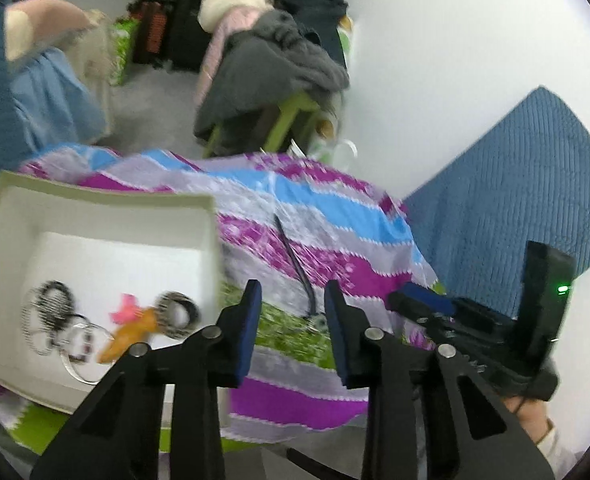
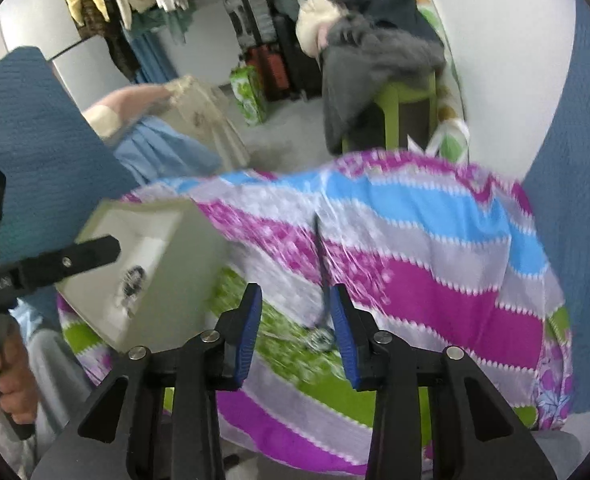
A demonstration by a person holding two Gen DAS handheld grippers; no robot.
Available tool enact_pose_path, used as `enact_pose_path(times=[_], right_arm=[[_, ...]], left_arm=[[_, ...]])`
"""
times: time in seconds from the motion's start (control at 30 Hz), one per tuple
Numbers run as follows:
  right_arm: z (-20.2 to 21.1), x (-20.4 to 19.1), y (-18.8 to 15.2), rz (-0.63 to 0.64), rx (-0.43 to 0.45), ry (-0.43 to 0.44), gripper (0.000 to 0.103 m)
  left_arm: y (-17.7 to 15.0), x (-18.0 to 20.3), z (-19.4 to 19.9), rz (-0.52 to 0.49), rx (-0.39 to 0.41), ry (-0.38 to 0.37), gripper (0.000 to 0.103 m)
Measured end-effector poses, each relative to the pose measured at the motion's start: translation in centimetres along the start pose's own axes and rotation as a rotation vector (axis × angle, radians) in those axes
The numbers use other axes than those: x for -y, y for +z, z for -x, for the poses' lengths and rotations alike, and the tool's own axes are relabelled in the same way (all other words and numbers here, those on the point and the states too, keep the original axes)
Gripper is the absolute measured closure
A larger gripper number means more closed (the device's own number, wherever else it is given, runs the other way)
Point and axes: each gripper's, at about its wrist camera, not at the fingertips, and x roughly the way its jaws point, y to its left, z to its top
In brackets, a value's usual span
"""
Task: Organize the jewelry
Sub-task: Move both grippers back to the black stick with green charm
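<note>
Both grippers (image 1: 293,312) (image 2: 295,316) angled down — jaws seemingly empty

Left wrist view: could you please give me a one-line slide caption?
Open left tongs hover over striped cloth beside a white box of jewelry.

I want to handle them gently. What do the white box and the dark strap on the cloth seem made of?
White box: likely matte cardboard, with thick flat walls and no shine. Dark strap: perhaps leather or plastic, thin and limp on the cloth; blur leaves this open.
</note>
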Motion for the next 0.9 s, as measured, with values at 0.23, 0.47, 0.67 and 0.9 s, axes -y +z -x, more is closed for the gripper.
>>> enact_pose_path(times=[0.23, 0.47, 0.67, 0.9], right_arm=[[-5.4, 2.3, -2.6, 0.012, -0.088, 0.027, 0.072], [-8.3, 2.4, -4.1, 0.054, -0.138, 0.054, 0.072], [-9.6, 1.8, -4.1, 0.12, -0.135, 0.04, 0.073], [-8.7, 2.8, -4.3, 0.095, -0.125, 0.017, 0.085]], left_arm=[[-0.9, 1.7, -4.9, 0.008, -0.073, -0.005, 0.076], [-0.6, 1.4, -7.6, 0.022, -0.119, 0.022, 0.079], [-1.1, 1.2, -9.0, 0.019, -0.158, 0.028, 0.079], [-2.3, 2.5, -10.5, -0.066, -0.238, 0.007, 0.079]])
